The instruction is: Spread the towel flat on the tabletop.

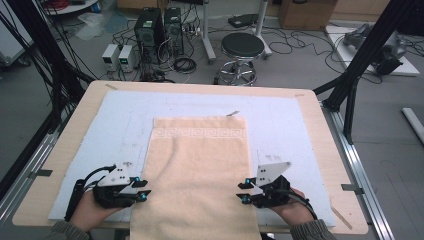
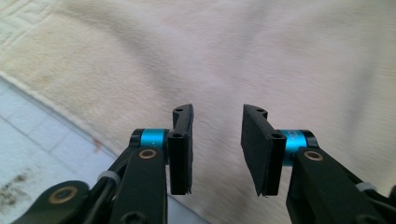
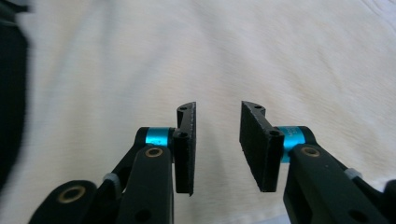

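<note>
**Two grippers parted at the near sides of a cream towel**

Black jaws of the left gripper (image 2: pixel 217 149) rise from 6 o'clock in the left gripper view, standing narrowly apart with nothing between the pads; cream towel (image 2: pixel 261 56) lies beyond them, and its edge runs from 9 toward 6 o'clock over the pale blue mat (image 2: pixel 32 140).

Jaws of the right gripper (image 3: pixel 217 147) likewise stand a narrow gap apart, empty, with plain towel cloth beyond them.

From the high view, the towel (image 1: pixel 200 170) lies lengthwise at the middle of the mat (image 1: pixel 285 125) on the wooden table (image 1: pixel 80 120), its patterned band at 12 o'clock and its near end hanging over the table's edge at 6. The left gripper (image 1: pixel 142 190) sits at the towel's 8 o'clock edge, the right gripper (image 1: pixel 243 192) at its 4 o'clock edge, each pointing inward toward the cloth.
</note>
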Demonstrator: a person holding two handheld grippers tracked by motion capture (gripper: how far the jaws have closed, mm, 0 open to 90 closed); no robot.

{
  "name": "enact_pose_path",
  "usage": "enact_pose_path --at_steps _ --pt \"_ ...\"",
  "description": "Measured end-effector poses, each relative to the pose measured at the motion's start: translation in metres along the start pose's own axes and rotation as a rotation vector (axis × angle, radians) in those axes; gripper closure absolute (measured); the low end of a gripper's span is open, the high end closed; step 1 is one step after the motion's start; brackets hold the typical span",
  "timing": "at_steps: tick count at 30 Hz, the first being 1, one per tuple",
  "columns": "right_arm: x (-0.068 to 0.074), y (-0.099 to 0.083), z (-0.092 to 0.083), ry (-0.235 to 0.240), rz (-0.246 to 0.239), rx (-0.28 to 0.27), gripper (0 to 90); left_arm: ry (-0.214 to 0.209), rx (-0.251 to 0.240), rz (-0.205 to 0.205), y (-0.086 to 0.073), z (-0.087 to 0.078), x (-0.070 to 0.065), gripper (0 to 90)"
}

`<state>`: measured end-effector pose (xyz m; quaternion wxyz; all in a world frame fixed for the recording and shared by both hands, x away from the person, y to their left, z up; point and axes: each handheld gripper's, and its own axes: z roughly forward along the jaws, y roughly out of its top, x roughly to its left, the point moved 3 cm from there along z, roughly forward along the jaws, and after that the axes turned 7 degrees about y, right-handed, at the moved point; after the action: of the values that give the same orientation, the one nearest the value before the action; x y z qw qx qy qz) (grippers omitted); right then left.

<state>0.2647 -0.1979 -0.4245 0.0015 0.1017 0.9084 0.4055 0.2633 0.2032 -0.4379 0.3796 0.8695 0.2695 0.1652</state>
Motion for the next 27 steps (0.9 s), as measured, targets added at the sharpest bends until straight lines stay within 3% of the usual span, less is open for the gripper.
enact_pose_path --at_steps 3,6,8,10,12,17,20,23,27 --pt "-0.017 -0.004 0.012 -0.052 0.029 0.037 62.5 0.05 0.025 -0.033 0.001 0.015 0.013 59.4" --pt "-0.03 -0.005 0.018 -0.067 0.057 0.049 60.4 0.071 0.058 -0.054 -0.002 0.028 0.023 58.6" --pt "-0.036 -0.007 0.022 -0.074 0.063 0.059 59.4 0.065 0.047 -0.067 -0.002 0.03 0.024 58.8" --pt "-0.042 -0.011 0.027 -0.082 0.083 0.106 59.2 0.069 0.047 -0.064 -0.002 0.029 0.025 59.8" --pt "-0.047 -0.015 0.026 -0.05 0.123 0.071 63.6 0.079 0.047 -0.06 -0.003 0.029 0.024 59.5" --pt "-0.044 -0.019 0.017 -0.045 0.159 0.083 67.6 0.111 0.049 -0.088 -0.003 0.025 0.03 58.8" --pt "-0.043 -0.012 0.014 -0.072 0.134 0.051 66.0 0.128 0.016 -0.115 0.002 0.025 0.036 58.6" --pt "-0.055 -0.003 0.017 -0.127 0.13 0.032 64.1 0.137 -0.002 -0.135 0.012 0.033 0.041 58.6" --pt "-0.075 0.004 0.028 -0.16 0.15 0.019 63.0 0.165 0.039 -0.119 0.015 0.046 0.045 58.6"
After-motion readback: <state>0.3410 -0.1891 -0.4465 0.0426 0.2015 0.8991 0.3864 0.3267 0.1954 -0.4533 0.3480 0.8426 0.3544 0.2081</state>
